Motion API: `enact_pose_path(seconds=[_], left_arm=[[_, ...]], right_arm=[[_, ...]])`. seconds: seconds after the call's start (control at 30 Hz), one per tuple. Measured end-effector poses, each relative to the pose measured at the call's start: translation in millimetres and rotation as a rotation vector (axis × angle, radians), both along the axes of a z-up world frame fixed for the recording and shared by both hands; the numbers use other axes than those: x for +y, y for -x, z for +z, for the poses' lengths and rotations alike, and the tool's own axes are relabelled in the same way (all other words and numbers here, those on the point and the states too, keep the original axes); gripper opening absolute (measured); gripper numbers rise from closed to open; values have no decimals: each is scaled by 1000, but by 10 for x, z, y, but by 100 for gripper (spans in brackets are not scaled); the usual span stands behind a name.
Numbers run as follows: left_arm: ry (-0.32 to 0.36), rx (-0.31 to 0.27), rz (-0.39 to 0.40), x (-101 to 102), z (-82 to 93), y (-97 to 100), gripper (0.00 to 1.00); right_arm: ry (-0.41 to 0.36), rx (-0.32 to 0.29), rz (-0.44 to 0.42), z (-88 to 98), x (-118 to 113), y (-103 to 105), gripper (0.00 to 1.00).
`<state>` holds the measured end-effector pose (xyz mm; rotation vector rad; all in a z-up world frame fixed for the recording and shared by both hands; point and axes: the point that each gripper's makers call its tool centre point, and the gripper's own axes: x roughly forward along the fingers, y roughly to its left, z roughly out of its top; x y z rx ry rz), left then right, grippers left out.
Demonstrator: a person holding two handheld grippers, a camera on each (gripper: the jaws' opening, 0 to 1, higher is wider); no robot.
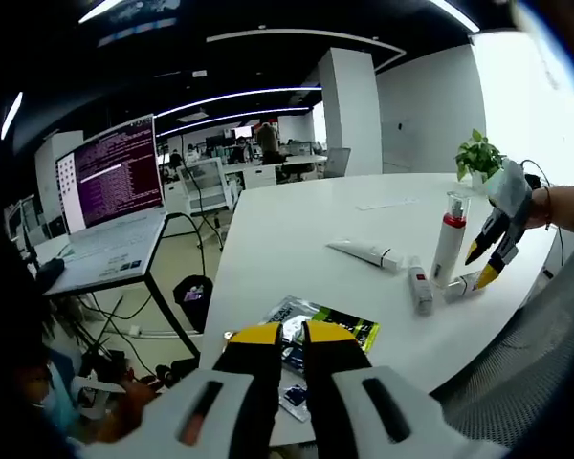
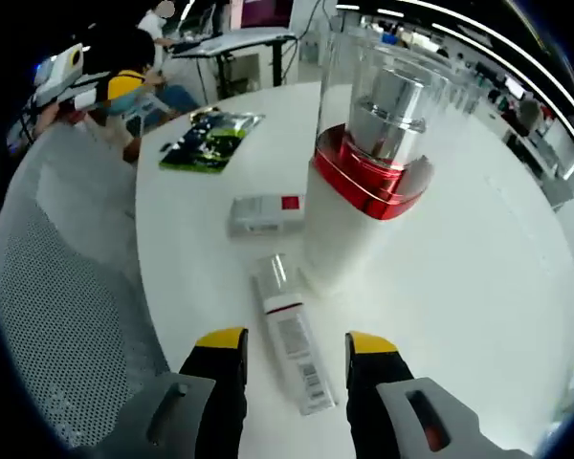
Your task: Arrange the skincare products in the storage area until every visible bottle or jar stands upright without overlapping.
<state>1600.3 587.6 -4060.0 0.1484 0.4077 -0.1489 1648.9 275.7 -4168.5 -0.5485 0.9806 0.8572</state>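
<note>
A tall white bottle [image 2: 368, 182] with a red band and a clear cap stands upright on the round white table [image 2: 478, 287]. In front of it a slim white tube [image 2: 292, 344] lies flat, and my right gripper [image 2: 295, 346] hovers open over it with a jaw on each side. A small white box with a red mark [image 2: 266, 213] lies beyond. In the left gripper view the bottle [image 1: 449, 244], the box [image 1: 420, 287], the slim tube [image 1: 464, 284] and a larger white tube [image 1: 365, 252] sit at the right, near the right gripper [image 1: 488, 263]. My left gripper [image 1: 294, 337] is shut and holds nothing.
A green printed packet [image 1: 320, 325] [image 2: 210, 139] lies near the table's edge. A potted plant [image 1: 478, 158] stands at the far side. A grey mesh chair [image 2: 57, 287] is beside the table. A laptop [image 1: 110, 191] sits on a side desk at the left.
</note>
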Motion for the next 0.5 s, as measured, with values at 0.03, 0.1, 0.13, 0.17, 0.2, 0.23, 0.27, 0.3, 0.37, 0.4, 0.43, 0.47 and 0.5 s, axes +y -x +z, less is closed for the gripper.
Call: enact_pose_path(seconds=[0.03,0.1,0.13,0.17,0.2,0.23,0.27,0.3,0.37,0.4,0.43,0.47,0.5], left_arm=[[-11,2,-7,-11,-5,4,2],[-12,0,-2,8,-4,7,3],[-12,-1,1,18,-4,9,3],[-5,-1,6,26,-3,10,3],[2,-2,11,34,-1,11,3],[9,-2,16,42,0,13,4],[4,-6,17,47,3,12,4],[-1,-9,18,52,6,11,4],[-5,-13,21,63,9,9,3],[-4,-14,23,70,8,7,3],[-4,-14,25,76,8,6,3],[-4,-15,21,75,7,2,3],[-4,-16,18,74,6,-2,3]], right_arm=[[-12,1,-11,-3,25,-8,38],[25,-6,-4,-56,7,-29,36],[43,-9,-1,-82,-2,-40,34],[56,-11,10,-103,6,-40,33],[68,-12,20,-124,14,-41,34],[80,-14,31,-144,22,-41,35],[85,-16,32,-161,26,-50,35],[90,-18,34,-177,31,-60,35],[102,-14,35,-197,15,-56,34],[108,-12,36,-207,7,-53,33],[114,-10,37,-217,0,-51,33],[124,-10,39,-235,-18,-46,33],[134,-11,42,-253,-36,-40,33]])
